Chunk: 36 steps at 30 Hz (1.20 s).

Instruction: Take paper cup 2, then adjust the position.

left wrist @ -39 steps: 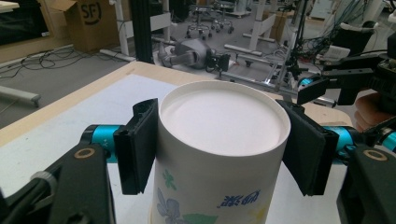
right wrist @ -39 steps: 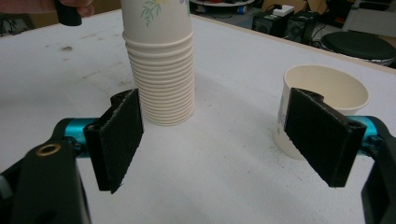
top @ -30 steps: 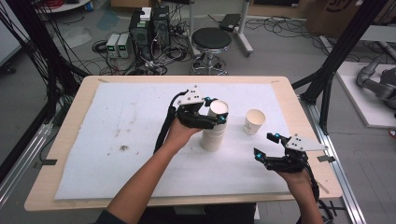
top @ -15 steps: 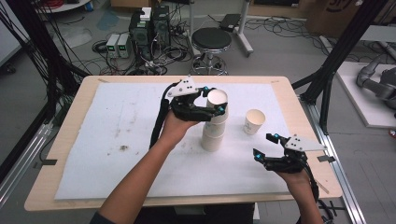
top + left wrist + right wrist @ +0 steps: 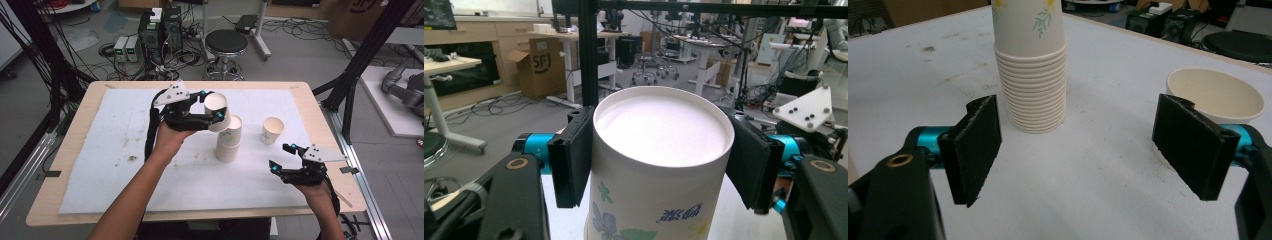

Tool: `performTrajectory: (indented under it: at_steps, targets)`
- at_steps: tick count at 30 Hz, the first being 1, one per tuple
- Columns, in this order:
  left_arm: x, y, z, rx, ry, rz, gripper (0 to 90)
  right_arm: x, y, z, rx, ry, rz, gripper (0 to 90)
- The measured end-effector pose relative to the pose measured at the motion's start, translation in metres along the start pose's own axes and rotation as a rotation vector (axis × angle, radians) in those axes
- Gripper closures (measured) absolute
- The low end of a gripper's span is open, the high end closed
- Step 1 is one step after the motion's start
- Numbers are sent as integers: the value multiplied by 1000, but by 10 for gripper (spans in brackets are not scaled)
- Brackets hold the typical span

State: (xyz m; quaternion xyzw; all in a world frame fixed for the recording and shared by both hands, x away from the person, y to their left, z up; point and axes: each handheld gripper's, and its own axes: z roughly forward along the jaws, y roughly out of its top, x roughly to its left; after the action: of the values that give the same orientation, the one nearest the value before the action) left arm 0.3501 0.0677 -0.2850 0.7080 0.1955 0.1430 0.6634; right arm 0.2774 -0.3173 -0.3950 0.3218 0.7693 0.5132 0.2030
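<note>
Nearest the person, the right hand-held gripper [image 5: 286, 157] hovers low over the white mat [image 5: 100, 165] at the right front of the tabletop [image 5: 70, 107], its jaws spread wide with nothing between them; in the right gripper view its black pads [image 5: 973, 145] stand well apart, framing bare mat. Just beyond them stands the stack [image 5: 1033, 85] of nested paper cups, upright near the mat's middle, its many rims ribbed one above the other and a leaf print on the top cup. To the right of the stack, and apart from it, a single cup [image 5: 272, 130] stands upright and open – in the right gripper view its rim shows behind the right pad. Farther in and higher, the left hand-held gripper [image 5: 210, 107] is closed on one cup [image 5: 216, 111], which it holds in the air above and slightly left of the stack, tilted with its mouth toward the camera. In the left gripper view the two pads [image 5: 574, 155] press on opposite sides of that cup [image 5: 659, 165] just below its rim – the flower print and blue lettering show on its wall. The person's left forearm [image 5: 135, 195] reaches in from the bottom edge. Beyond the tabletop, on the floor, are a round black stool [image 5: 226, 42] and tangled cables.
</note>
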Motion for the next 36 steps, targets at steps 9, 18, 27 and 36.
performTrajectory:
  at_steps: [9,18,27,36]
  targets:
    - [7,-27,-44,13,43,-14,344,1,-1,7,12,24,-9,203]
    - [11,-71,-84,45,89,-61,344,3,1,14,16,47,-7,203]
    - [8,-89,-96,46,93,-84,344,7,2,15,20,64,-15,203]
    - [-2,-93,-100,50,62,-75,344,13,5,21,14,127,-27,203]
